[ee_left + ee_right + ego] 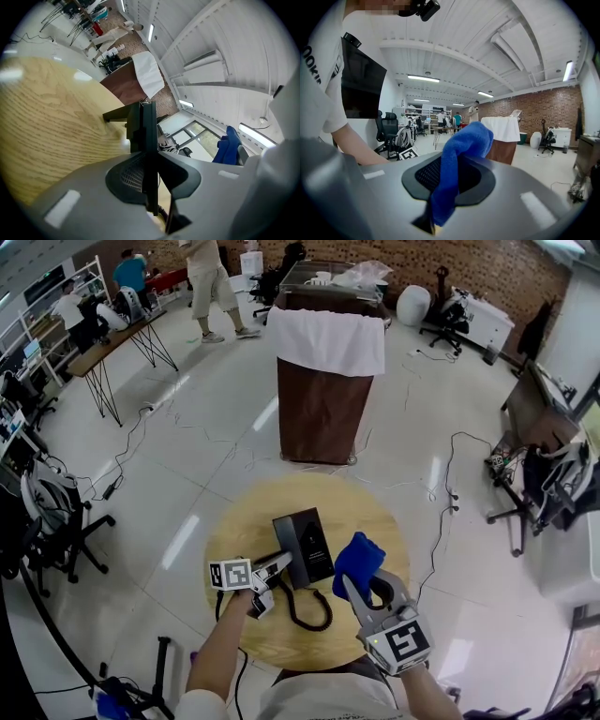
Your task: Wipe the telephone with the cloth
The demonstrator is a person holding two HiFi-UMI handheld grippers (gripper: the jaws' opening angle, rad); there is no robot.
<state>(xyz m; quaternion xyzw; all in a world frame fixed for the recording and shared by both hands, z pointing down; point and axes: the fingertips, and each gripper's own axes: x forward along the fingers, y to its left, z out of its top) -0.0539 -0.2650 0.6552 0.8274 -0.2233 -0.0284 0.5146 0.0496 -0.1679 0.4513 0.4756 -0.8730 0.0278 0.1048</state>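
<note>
A black telephone stands on the round wooden table, with its coiled cord trailing toward me. My left gripper is shut on the telephone's left edge. In the left gripper view the telephone shows edge-on between the jaws of the left gripper, beside the table top. My right gripper is shut on a blue cloth, held just right of the telephone and apart from it. In the right gripper view the cloth sticks up out of the right gripper.
A tall brown cabinet draped with a white sheet stands beyond the table. Cables run over the floor to the right. Office chairs and desks line the left side, and people stand at the far left.
</note>
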